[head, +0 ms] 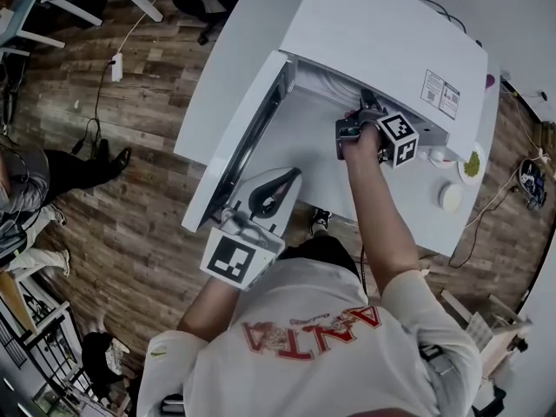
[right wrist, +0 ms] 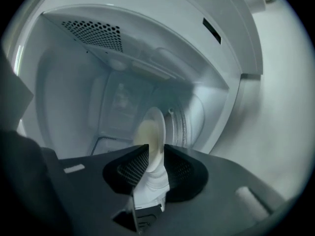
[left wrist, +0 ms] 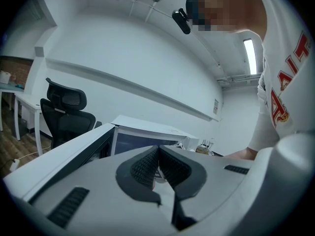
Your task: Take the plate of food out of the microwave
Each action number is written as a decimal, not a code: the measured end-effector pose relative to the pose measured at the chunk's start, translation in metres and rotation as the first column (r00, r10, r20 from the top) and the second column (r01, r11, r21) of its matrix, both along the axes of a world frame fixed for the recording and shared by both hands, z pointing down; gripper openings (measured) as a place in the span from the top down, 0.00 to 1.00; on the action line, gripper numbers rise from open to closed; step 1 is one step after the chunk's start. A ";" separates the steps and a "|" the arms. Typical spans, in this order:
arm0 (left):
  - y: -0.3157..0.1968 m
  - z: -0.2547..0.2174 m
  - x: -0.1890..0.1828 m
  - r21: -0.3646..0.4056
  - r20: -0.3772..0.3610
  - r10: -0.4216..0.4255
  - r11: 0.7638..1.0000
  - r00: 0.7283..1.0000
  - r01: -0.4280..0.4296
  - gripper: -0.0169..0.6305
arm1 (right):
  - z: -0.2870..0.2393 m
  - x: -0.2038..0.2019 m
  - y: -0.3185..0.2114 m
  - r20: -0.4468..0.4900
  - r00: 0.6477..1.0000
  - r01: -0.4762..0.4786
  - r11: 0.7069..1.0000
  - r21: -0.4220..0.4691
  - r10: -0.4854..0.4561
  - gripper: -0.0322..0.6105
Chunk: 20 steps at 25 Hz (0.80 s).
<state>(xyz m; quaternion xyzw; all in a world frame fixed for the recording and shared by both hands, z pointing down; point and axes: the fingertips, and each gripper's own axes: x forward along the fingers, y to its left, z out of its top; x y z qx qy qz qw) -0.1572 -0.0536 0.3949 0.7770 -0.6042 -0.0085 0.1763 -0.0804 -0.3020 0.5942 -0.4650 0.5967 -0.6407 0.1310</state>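
Note:
The white microwave (head: 382, 33) stands on a white table (head: 221, 68) with its door (head: 233, 142) swung open to the left. My right gripper (head: 360, 115) reaches into the opening. In the right gripper view a white plate (right wrist: 153, 129) with pale food shows edge-on inside the cavity, its rim between the pads. That right gripper (right wrist: 156, 154) is shut on the plate. My left gripper (head: 274, 189) hangs below the door's lower end; seen from its own camera, the left gripper (left wrist: 158, 151) is shut, nothing held. The plate is hidden in the head view.
A small dish with something green (head: 472, 163) and a round white lid (head: 450, 197) sit on the table right of the microwave. A black office chair (left wrist: 66, 114) stands beyond the door. Another person (head: 35, 181) stands on the wooden floor at far left.

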 end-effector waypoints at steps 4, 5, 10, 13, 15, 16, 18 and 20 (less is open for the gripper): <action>-0.001 0.000 0.001 0.009 -0.020 0.013 1.000 1.000 -0.013 0.96 | 0.002 -0.002 -0.004 0.008 1.000 -0.001 1.000 -0.012 0.001 0.85; -0.001 0.000 0.001 0.007 -0.022 0.012 1.000 1.000 -0.012 0.96 | 0.002 -0.002 -0.005 0.010 1.000 0.000 1.000 -0.012 0.000 0.85; -0.004 0.002 0.000 0.001 -0.024 0.010 1.000 1.000 -0.010 0.96 | 0.007 -0.001 -0.006 0.006 1.000 -0.010 0.999 -0.047 0.010 0.89; -0.005 0.002 0.002 0.000 -0.026 0.016 1.000 1.000 -0.016 0.96 | 0.012 0.002 -0.005 -0.007 1.000 -0.015 0.998 -0.068 0.014 0.93; -0.006 0.001 0.003 0.015 -0.029 0.015 1.000 0.999 -0.015 0.96 | 0.013 0.003 -0.005 -0.007 1.000 -0.016 0.997 -0.069 0.015 0.94; -0.007 0.000 0.002 0.027 -0.030 0.013 1.000 0.999 -0.012 0.96 | 0.012 0.004 -0.005 -0.005 1.000 -0.016 0.998 -0.066 0.015 0.94; -0.008 0.000 0.002 0.035 -0.032 0.006 0.999 0.999 -0.005 0.96 | 0.010 0.005 -0.005 -0.003 1.000 -0.011 0.999 -0.050 0.011 0.95; -0.006 0.002 0.003 0.013 -0.032 0.013 1.000 0.999 -0.013 0.96 | 0.006 0.004 -0.005 -0.001 1.000 -0.002 0.999 -0.039 0.002 0.95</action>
